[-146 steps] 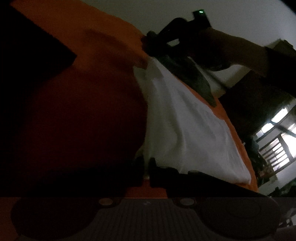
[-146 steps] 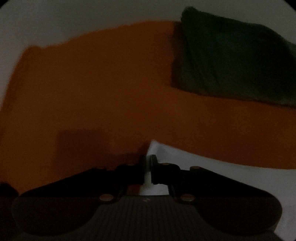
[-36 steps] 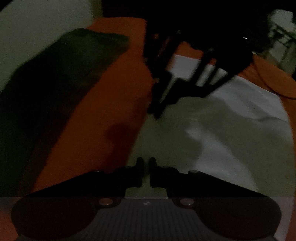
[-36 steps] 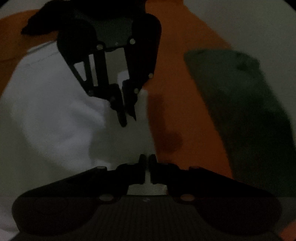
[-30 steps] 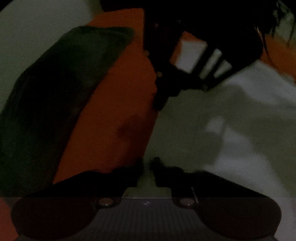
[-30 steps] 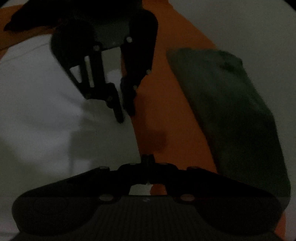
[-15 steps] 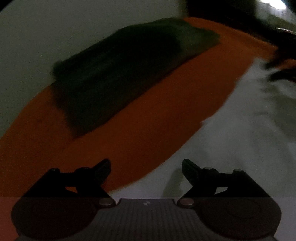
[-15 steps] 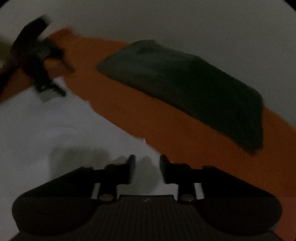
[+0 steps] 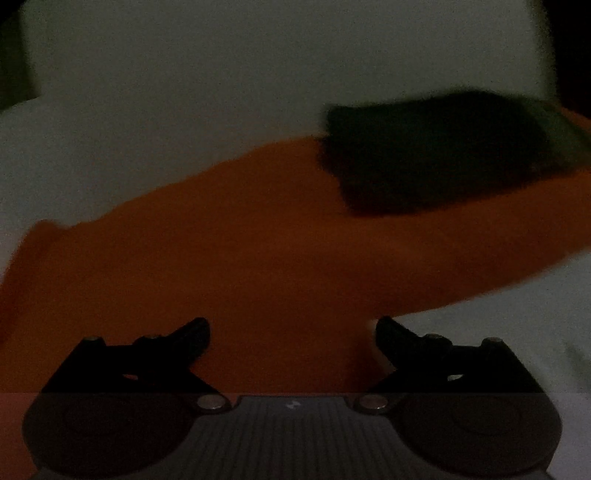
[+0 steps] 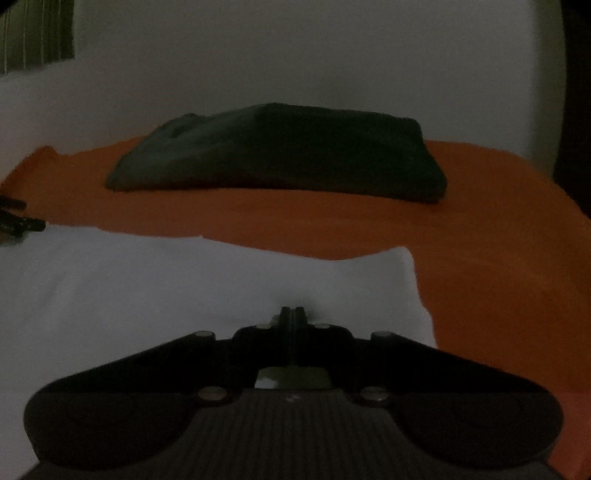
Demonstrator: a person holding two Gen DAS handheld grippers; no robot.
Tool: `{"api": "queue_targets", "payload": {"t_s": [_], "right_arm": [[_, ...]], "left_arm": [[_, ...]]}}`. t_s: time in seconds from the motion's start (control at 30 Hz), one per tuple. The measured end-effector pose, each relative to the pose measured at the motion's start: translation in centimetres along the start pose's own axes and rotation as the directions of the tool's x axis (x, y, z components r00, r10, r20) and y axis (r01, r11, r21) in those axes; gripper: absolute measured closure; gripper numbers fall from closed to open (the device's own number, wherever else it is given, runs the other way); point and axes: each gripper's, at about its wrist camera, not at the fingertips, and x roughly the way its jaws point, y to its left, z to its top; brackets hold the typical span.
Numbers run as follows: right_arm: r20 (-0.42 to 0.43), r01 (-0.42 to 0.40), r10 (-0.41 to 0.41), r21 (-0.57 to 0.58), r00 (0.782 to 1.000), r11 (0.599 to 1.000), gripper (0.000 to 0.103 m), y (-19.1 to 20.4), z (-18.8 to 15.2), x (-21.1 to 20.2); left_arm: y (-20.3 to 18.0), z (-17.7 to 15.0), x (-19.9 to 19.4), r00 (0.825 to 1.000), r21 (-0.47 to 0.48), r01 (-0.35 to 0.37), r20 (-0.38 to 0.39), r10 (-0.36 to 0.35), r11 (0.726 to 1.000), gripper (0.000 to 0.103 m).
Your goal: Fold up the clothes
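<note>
A white garment (image 10: pixel 147 288) lies flat on the orange sheet (image 10: pixel 498 229); its edge shows at the right of the left wrist view (image 9: pixel 517 325). A folded dark green garment (image 10: pixel 288 155) lies farther back, and also shows in the left wrist view (image 9: pixel 443 158). My left gripper (image 9: pixel 291 332) is open and empty, low over the orange sheet (image 9: pixel 221 258) beside the white garment's corner. My right gripper (image 10: pixel 291 314) is shut, with its tips over the white garment near its right end; I cannot tell whether cloth is pinched. The left gripper's fingertips (image 10: pixel 18 221) show at the far left.
A pale wall (image 10: pixel 295 55) stands behind the bed. A green striped curtain (image 10: pixel 33 33) hangs at the top left. The orange sheet's edge drops off at the right (image 10: pixel 576 369).
Both grippers let go of the white garment after folding it over and drew apart. The left opened wide and swung left over the sheet. The right opened briefly, then shut.
</note>
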Motion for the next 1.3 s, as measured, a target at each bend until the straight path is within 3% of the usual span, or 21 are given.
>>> {"api": "queue_targets", "payload": {"t_s": [0.03, 0.07, 0.13, 0.17, 0.2, 0.23, 0.27, 0.33, 0.4, 0.43, 0.53, 0.57, 0.63, 0.73, 0.8, 0.9, 0.97, 1.0, 1.1, 1.2, 1.3], "right_arm": [[0.004, 0.008, -0.008, -0.005, 1.000, 1.000, 0.100, 0.3, 0.3, -0.4], [0.025, 0.026, -0.026, 0.000, 0.999, 1.000, 0.092, 0.7, 0.8, -1.1], [0.066, 0.056, -0.057, 0.023, 0.996, 0.998, 0.024, 1.8, 1.7, -2.4], [0.082, 0.055, -0.060, 0.063, 0.995, 0.996, 0.012, 2.7, 1.9, -2.7], [0.098, 0.054, -0.064, 0.104, 0.993, 0.993, 0.006, 3.6, 2.1, -3.0], [0.115, 0.052, -0.068, 0.144, 0.991, 0.988, 0.006, 4.4, 2.4, -3.3], [0.130, 0.049, -0.074, 0.184, 0.989, 0.982, 0.006, 5.3, 2.6, -3.6], [0.161, 0.041, -0.086, 0.262, 0.983, 0.964, 0.006, 7.0, 3.0, -4.3], [0.204, 0.038, -0.097, 0.277, 0.974, 0.960, 0.006, 9.3, 3.2, -3.6], [0.218, 0.051, -0.111, 0.264, 0.970, 0.963, 0.003, 10.7, 3.0, -2.6], [0.118, 0.154, -0.174, 0.162, 0.978, 0.975, 0.001, 13.0, 1.9, 0.7], [0.076, 0.186, -0.196, 0.120, 0.978, 0.975, 0.001, 13.4, 1.2, 1.7], [0.021, 0.183, -0.186, 0.093, 0.982, 0.979, 0.003, 12.6, 0.0, 2.7], [0.036, 0.152, -0.164, 0.225, 0.986, 0.963, 0.003, 8.0, -0.1, 1.8], [0.045, 0.149, -0.164, 0.242, 0.985, 0.959, 0.004, 5.4, -0.4, 1.5], [0.065, 0.163, -0.189, 0.288, 0.980, 0.944, 0.005, 2.6, -1.1, 1.0], [0.071, 0.138, -0.171, 0.337, 0.983, 0.931, 0.006, 1.1, -1.4, 0.6], [0.080, 0.145, -0.181, 0.327, 0.980, 0.934, 0.006, 1.2, -1.4, 0.3], [0.073, 0.190, -0.216, 0.261, 0.974, 0.946, 0.006, 2.7, -1.0, -0.1], [0.102, 0.200, -0.224, 0.205, 0.969, 0.958, 0.006, 5.0, 0.5, -3.2], [0.091, 0.129, -0.162, 0.292, 0.983, 0.948, 0.003, 8.6, -0.3, -7.6]], "left_arm": [[0.9, 0.2, -0.9, 0.999, -0.043, -0.038, 0.009, 0.039, 0.998, 0.007], [1.3, 0.6, -2.4, 0.999, -0.122, -0.014, 0.029, 0.018, 0.992, 0.003], [2.1, 1.6, -5.3, 0.997, -0.277, 0.038, 0.074, -0.018, 0.960, 0.000], [1.5, 1.9, -6.7, 0.992, -0.344, 0.112, 0.092, -0.085, 0.932, 0.000], [0.9, 2.2, -8.0, 0.982, -0.407, 0.185, 0.115, -0.151, 0.894, 0.000], [-0.2, 1.8, -9.1, 0.962, -0.449, 0.272, 0.149, -0.228, 0.851, 0.000], [-1.2, 1.4, -10.2, 0.935, -0.487, 0.355, 0.187, -0.302, 0.798, 0.000], [-5.1, 0.9, -10.5, 0.891, -0.508, 0.455, 0.253, -0.378, 0.731, 0.000], [-8.8, 0.6, -9.7, 0.894, -0.456, 0.448, 0.254, -0.370, 0.769, 0.000], [-11.1, 0.6, -8.6, 0.924, -0.426, 0.382, 0.194, -0.330, 0.820, 0.000], [-14.4, -1.1, -5.7, 0.979, -0.304, 0.200, 0.042, -0.197, 0.931, 0.000], [-14.4, -1.6, -5.0, 0.980, -0.289, 0.199, 0.048, -0.193, 0.937, 0.000], [-11.6, -1.8, -5.5, 0.968, -0.339, 0.252, 0.101, -0.232, 0.906, 0.000], [-9.2, -1.7, -3.9, 0.993, -0.273, 0.109, 0.073, -0.093, 0.956, 0.000], [-5.1, -2.9, -3.0, 0.984, -0.330, 0.174, 0.085, -0.155, 0.928, 0.000], [-3.2, -2.5, -2.5, 0.975, -0.307, 0.208, 0.138, -0.173, 0.929, 0.000], [-3.2, -2.2, -1.7, 0.998, -0.287, 0.011, 0.059, 0.006, 0.958, 0.000], [-3.3, -2.0, -1.3, 0.995, -0.271, -0.088, 0.022, 0.097, 0.959, 0.000], [0.2, -2.7, -1.3, 0.999, -0.462, 0.037, 0.020, -0.032, 0.886, 0.000], [0.9, -1.0, -5.0, 0.991, -0.471, 0.130, 0.062, -0.114, 0.873, 0.000], [-2.3, -1.7, -10.7, 0.960, -0.466, 0.274, 0.087, -0.265, 0.841, 0.000]]}}
